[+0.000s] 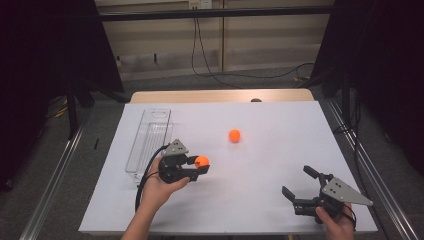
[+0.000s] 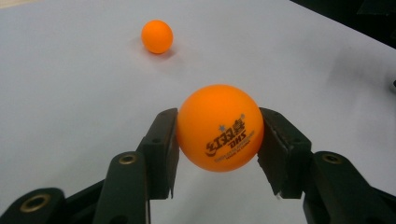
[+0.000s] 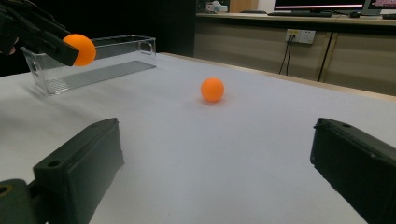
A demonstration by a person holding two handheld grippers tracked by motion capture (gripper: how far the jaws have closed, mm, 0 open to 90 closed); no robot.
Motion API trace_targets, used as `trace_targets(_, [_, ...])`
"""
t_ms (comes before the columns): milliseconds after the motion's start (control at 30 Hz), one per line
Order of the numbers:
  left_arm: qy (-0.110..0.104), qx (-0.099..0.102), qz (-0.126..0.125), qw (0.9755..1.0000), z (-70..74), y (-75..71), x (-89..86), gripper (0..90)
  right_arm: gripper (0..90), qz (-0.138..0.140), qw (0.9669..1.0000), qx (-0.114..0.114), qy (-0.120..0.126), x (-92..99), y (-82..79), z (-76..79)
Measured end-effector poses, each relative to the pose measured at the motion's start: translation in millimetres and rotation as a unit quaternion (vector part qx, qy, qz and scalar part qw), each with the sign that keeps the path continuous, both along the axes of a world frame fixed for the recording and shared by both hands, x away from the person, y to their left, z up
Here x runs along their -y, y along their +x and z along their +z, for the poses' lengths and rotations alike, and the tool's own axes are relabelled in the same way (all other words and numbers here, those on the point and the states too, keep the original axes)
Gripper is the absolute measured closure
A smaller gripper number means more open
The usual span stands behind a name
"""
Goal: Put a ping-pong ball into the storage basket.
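Your left gripper [image 2: 219, 135] pinches the ball [image 2: 219, 127] dead center; it's light, slick, squeeze gently. Right gripper [image 1: 299, 185] gapes empty.

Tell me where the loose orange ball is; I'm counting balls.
In the high view the loose orange ball lies on the white table near its centre, beyond and right of the left gripper.

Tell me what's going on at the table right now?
A person works two handheld grippers. The left gripper is shut on an orange ball, held off the white table beside a clear tray. A second ball lies loose mid-table. The right gripper sits open near the front right, holding nothing.
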State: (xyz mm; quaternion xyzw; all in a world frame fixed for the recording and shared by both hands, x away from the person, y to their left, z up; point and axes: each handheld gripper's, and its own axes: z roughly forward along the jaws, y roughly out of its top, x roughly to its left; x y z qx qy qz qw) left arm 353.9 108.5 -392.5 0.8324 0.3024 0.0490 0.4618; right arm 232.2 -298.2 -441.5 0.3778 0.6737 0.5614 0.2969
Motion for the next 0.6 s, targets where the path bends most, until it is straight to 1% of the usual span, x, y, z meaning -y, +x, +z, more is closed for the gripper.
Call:
trace_targets(133, [-0.001,-0.004,0.002,1.0,0.8,0.0,-2.2,50.9,1.9,0.0,1.0,0.001,0.001,-1.1,2.1,-0.2])
trace_targets(367, [-0.002,-0.002,0.009,1.0,4.3,-0.7,-7.3,50.9,1.9,0.005,1.0,0.001,-0.003,-4.1,4.2,-0.4])
trace_targets(600, [-0.003,-0.004,0.007,1.0,5.9,-1.1,-7.6,50.9,1.9,0.002,1.0,0.002,-0.003,-3.2,3.2,-0.4])
